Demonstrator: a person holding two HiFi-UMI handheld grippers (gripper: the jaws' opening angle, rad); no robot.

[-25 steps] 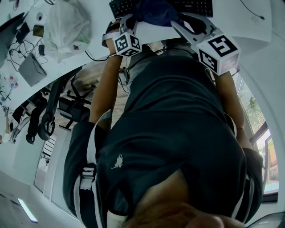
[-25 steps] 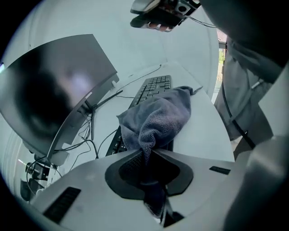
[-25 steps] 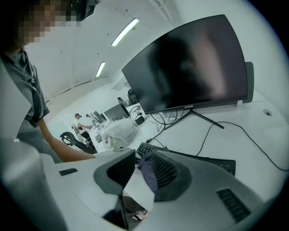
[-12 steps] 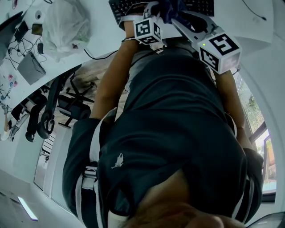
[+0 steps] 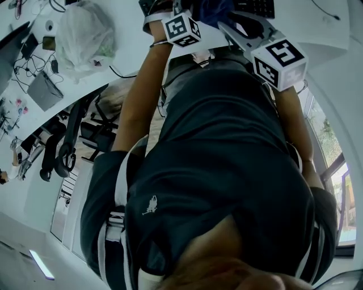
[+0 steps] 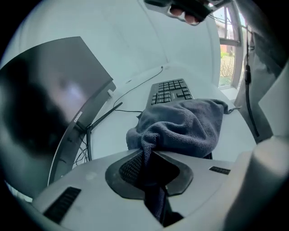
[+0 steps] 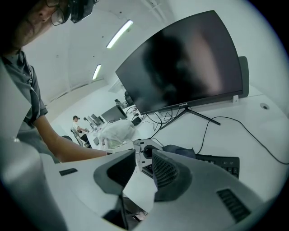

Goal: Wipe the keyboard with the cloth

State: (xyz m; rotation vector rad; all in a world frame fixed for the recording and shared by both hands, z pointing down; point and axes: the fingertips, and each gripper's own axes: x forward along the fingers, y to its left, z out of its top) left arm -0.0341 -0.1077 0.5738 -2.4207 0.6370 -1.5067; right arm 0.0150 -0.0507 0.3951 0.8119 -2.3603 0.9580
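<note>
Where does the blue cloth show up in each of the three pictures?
Head view: the cloth at the top edge, centre.
Left gripper view: centre, pinched between the jaws, draped over the keyboard.
Right gripper view: lower centre, small, just past the jaws.
Shared landmark: the black keyboard under it.

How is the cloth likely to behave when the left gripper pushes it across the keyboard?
Probably floppy: the cloth bunches in soft folds ahead of the left gripper. Its looped towelling likely drags on the keyboard rather than sliding. It looks light, so it may fold over.
</note>
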